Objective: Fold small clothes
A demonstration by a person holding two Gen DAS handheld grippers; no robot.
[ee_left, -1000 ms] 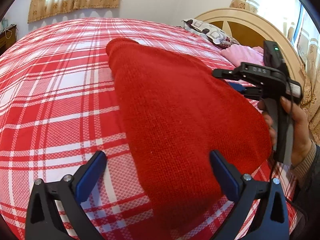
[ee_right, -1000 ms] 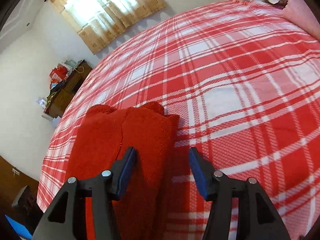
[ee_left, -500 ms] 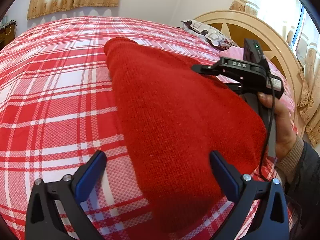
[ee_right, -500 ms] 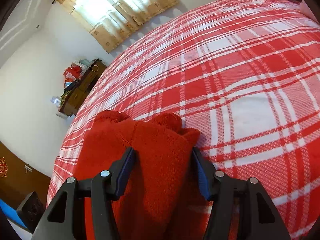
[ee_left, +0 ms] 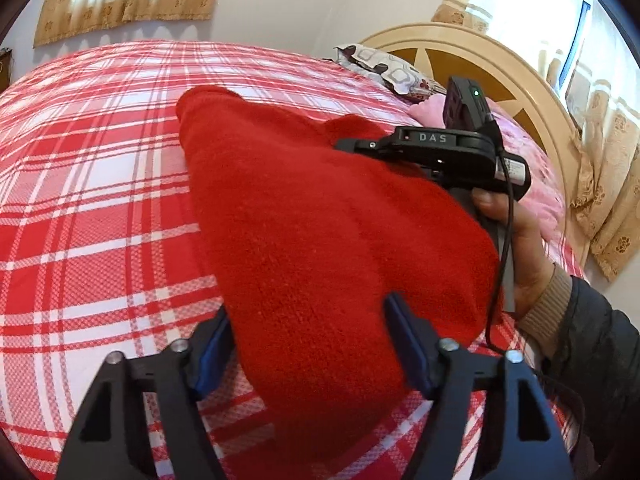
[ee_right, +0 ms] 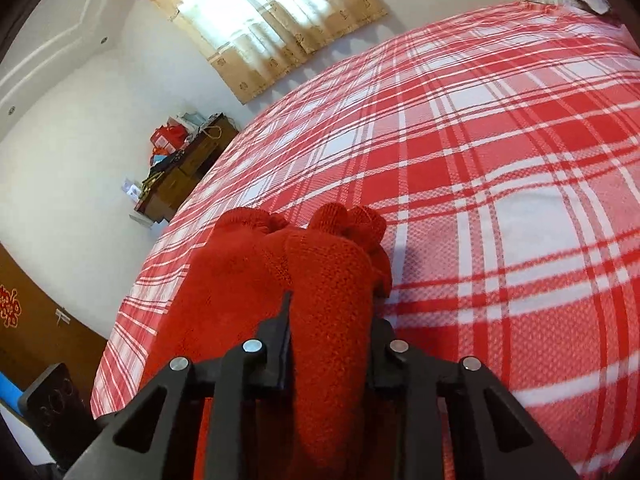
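Your left gripper (ee_left: 310, 344) and right gripper (ee_right: 330, 332) are both closing on the sweater (ee_left: 320, 220), mid-frame on the bed (ee_left: 88, 200). Pillow (ee_left: 384, 66), headboard (ee_left: 520, 80) upper right.

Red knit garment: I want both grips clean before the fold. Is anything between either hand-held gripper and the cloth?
Nothing visible. The red knit garment lies directly between the closing jaws of the left hand-held gripper and the right hand-held gripper, on the plaid bedspread.
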